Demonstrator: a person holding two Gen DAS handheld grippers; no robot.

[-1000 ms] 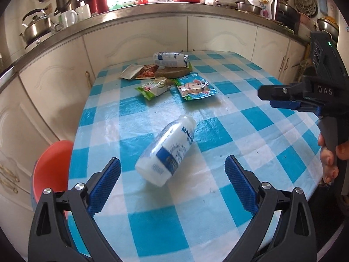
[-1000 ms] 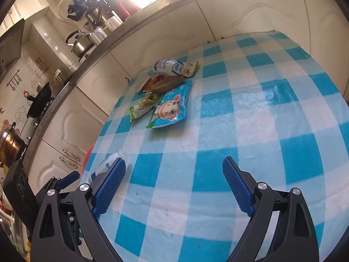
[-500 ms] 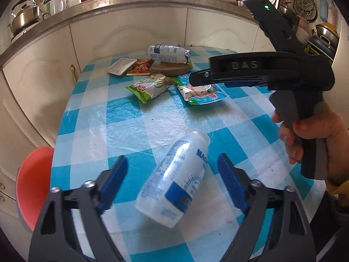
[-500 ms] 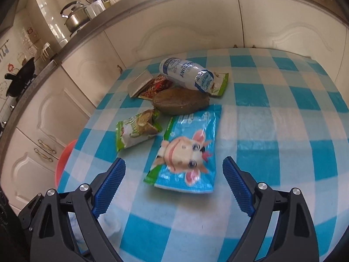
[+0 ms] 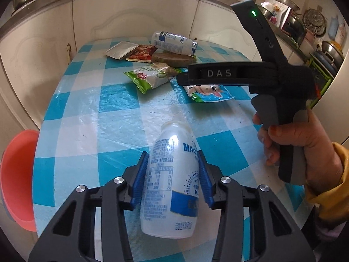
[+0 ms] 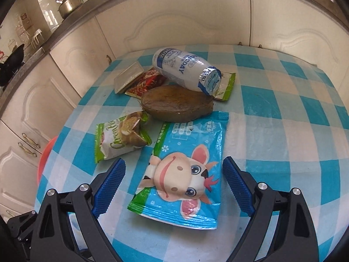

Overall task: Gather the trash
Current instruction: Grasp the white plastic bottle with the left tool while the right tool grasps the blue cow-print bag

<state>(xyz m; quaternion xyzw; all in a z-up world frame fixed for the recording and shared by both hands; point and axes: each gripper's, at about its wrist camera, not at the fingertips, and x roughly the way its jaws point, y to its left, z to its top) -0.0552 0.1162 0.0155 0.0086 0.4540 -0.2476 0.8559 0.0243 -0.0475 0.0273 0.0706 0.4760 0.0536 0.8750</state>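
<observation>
checkered tablecloth (image 6: 283, 131): 2 bottles, 5 wrappers. l gripper (image 5: 172, 174) closing, clamps white bottle (image 5: 172, 174); r gripper (image 6: 172, 185) agape.

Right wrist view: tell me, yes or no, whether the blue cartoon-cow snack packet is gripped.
No: the blue cartoon-cow snack packet lies flat between the right gripper's open jaws.

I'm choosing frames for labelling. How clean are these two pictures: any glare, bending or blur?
Left wrist view: glare streaks the plastic tablecloth and the white bottle; cupboards bow at the edges, corners go black. Right wrist view: even light, the cartoon packet is sharp; the worktop curves strongly. No motion blur in either.
</observation>
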